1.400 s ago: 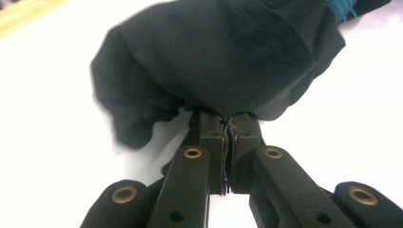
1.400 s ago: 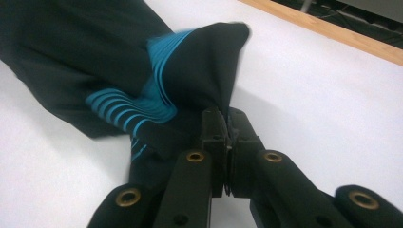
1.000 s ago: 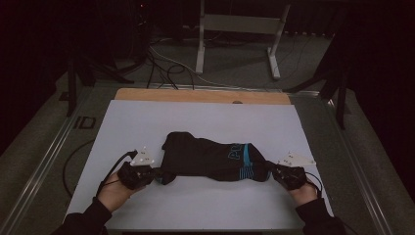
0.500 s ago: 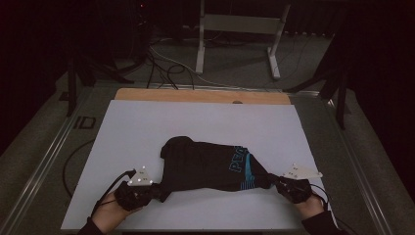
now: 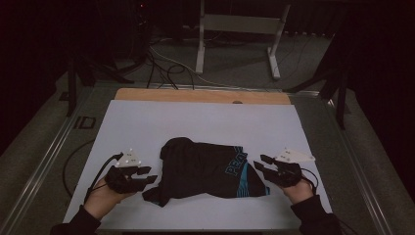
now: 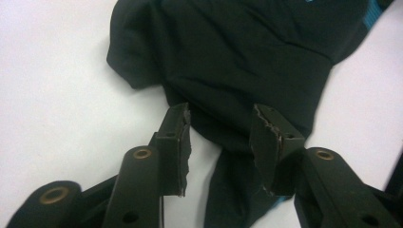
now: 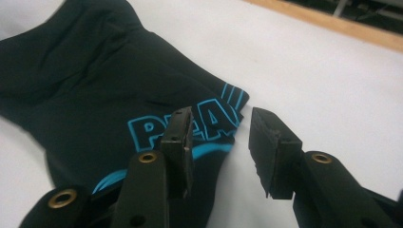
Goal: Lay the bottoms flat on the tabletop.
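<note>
The black shirt (image 5: 205, 171) lay bunched on the white table (image 5: 195, 117), near its front edge. Both jaws had just been opening — left gripper (image 5: 147, 175) and right gripper (image 5: 262, 162) sat parted at either end, gripping nothing.

matt black cloth garment (image 5: 205, 169), smooth white tabletop (image 5: 195, 122)

Black garment (image 5: 205, 169), blue lettering, folded, on white sheet (image 5: 195, 122)

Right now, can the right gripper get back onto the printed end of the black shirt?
Probably yes. The right gripper sits just off the black shirt, jaws having just opened with nothing between them, and bare white table cover lies between it and the blue lettering.
</note>
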`<state>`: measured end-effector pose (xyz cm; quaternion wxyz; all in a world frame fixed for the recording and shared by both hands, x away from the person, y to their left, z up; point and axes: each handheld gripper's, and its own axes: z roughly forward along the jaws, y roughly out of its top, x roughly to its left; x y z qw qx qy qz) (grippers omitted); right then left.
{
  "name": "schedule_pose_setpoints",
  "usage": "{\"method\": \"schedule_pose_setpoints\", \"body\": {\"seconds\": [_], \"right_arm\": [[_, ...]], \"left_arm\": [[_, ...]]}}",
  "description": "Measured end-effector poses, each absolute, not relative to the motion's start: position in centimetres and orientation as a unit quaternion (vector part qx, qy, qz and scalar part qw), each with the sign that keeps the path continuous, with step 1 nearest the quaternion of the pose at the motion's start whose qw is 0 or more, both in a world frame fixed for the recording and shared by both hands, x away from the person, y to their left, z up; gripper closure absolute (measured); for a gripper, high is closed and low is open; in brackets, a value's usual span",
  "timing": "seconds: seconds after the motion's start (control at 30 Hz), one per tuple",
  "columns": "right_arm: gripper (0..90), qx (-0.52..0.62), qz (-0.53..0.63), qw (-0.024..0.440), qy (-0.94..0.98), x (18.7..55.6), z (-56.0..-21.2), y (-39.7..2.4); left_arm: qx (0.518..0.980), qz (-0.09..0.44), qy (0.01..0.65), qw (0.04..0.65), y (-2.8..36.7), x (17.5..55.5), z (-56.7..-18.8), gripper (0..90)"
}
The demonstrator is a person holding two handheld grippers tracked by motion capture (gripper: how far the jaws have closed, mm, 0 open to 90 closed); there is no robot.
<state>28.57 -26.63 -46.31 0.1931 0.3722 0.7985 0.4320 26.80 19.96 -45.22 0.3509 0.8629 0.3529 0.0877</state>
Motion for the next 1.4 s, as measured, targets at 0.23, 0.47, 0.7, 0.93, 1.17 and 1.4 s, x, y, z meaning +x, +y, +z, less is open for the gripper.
{"method": "schedule_pose_setpoints", "body": {"seconds": [0.23,0.47,0.7,0.93,1.17,1.4], "right_arm": [[52.5,0.387,0.397,0.168,0.815,31.4,-49.0,-24.4],[56.1,0.385,0.345,0.159,0.841,32.2,-51.2,-23.7],[89.0,0.373,0.319,0.17,0.855,31.8,-51.3,-23.6],[90.0,0.369,0.319,0.179,0.854,31.6,-50.9,-24.4],[90.0,0.365,0.322,0.188,0.853,31.6,-50.8,-24.5],[90.0,0.364,0.333,0.192,0.848,31.3,-50.3,-24.8]], "left_arm": [[0.874,0.076,0.358,0.32,18.1,28.3,-48.3,51.6],[0.886,0.08,0.345,0.299,16.8,28.2,-49.6,49.9],[0.87,0.09,0.376,0.305,18.0,29.3,-49.7,50.8],[0.871,0.078,0.383,0.299,17.5,30.6,-50.8,53.0],[0.871,0.092,0.379,0.298,16.7,31.3,-50.9,66.4],[0.868,0.086,0.385,0.301,16.9,30.9,-50.1,89.8]]}}
